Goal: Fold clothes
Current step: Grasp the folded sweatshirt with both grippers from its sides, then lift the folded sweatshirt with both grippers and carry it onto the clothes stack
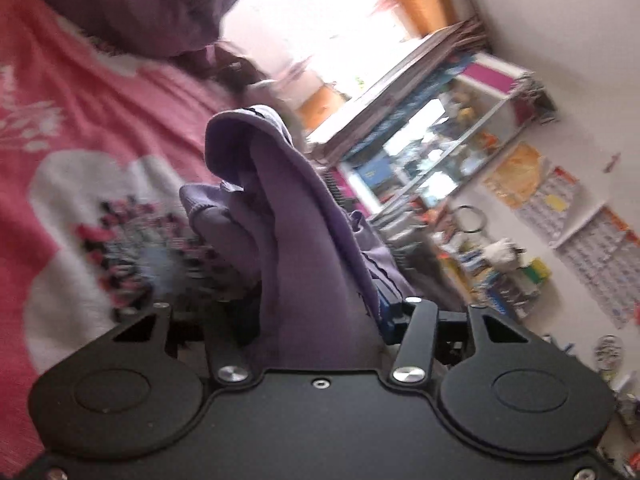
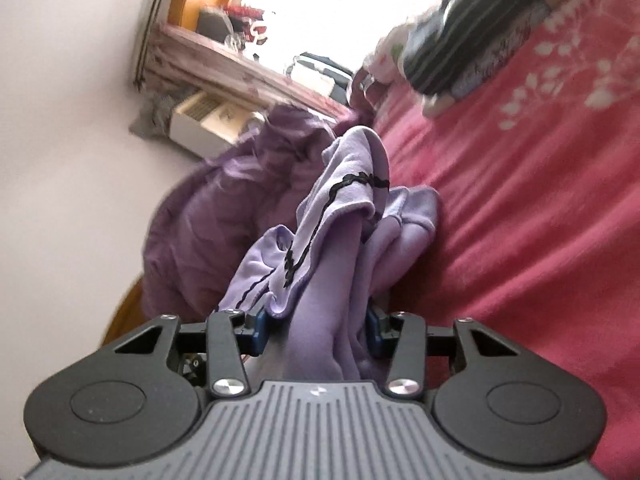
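Note:
A light purple garment with black trim is bunched in my left gripper, which is shut on it and holds it above the pink bedspread. The same garment fills my right gripper, whose blue pads are closed on the cloth. The fingertips of both grippers are mostly hidden by fabric. The garment hangs crumpled between the two grippers, and both views are tilted.
A darker purple cloth lies heaped behind the garment, also in the left view. A striped dark garment lies farther on the bed. Cluttered shelves, a bright window and white walls surround the bed.

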`<state>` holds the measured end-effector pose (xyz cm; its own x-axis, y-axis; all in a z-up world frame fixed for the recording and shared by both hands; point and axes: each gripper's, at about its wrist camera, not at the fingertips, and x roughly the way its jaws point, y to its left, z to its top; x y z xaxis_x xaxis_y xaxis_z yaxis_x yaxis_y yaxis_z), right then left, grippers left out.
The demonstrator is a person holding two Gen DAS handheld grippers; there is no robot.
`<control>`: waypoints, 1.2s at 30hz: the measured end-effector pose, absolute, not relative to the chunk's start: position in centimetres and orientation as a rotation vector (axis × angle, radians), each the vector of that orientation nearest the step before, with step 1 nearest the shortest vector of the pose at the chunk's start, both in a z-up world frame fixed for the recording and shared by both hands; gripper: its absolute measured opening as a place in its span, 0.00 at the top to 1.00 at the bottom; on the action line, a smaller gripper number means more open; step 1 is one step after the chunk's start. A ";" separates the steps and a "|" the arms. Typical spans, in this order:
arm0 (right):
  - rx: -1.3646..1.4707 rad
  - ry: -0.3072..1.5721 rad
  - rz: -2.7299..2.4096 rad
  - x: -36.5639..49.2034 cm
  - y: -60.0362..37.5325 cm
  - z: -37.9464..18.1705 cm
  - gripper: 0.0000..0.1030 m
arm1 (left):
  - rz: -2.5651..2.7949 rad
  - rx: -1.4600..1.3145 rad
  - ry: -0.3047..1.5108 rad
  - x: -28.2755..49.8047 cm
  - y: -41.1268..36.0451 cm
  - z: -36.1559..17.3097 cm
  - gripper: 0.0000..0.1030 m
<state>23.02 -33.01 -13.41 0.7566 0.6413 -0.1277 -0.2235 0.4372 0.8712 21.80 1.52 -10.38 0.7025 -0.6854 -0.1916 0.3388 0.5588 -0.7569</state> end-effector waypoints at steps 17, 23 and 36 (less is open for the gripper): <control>1.107 0.543 0.348 24.4 -38.9 -16.4 0.62 | -0.562 -0.754 0.747 22.4 1.4 -14.4 0.34; 1.199 0.562 0.343 25.9 -39.4 -19.0 0.72 | -0.571 -0.769 0.770 23.1 1.8 -14.8 0.38; 0.948 0.609 0.400 20.1 -38.4 -14.6 0.29 | -0.616 -0.685 0.770 21.0 -0.1 -12.8 0.22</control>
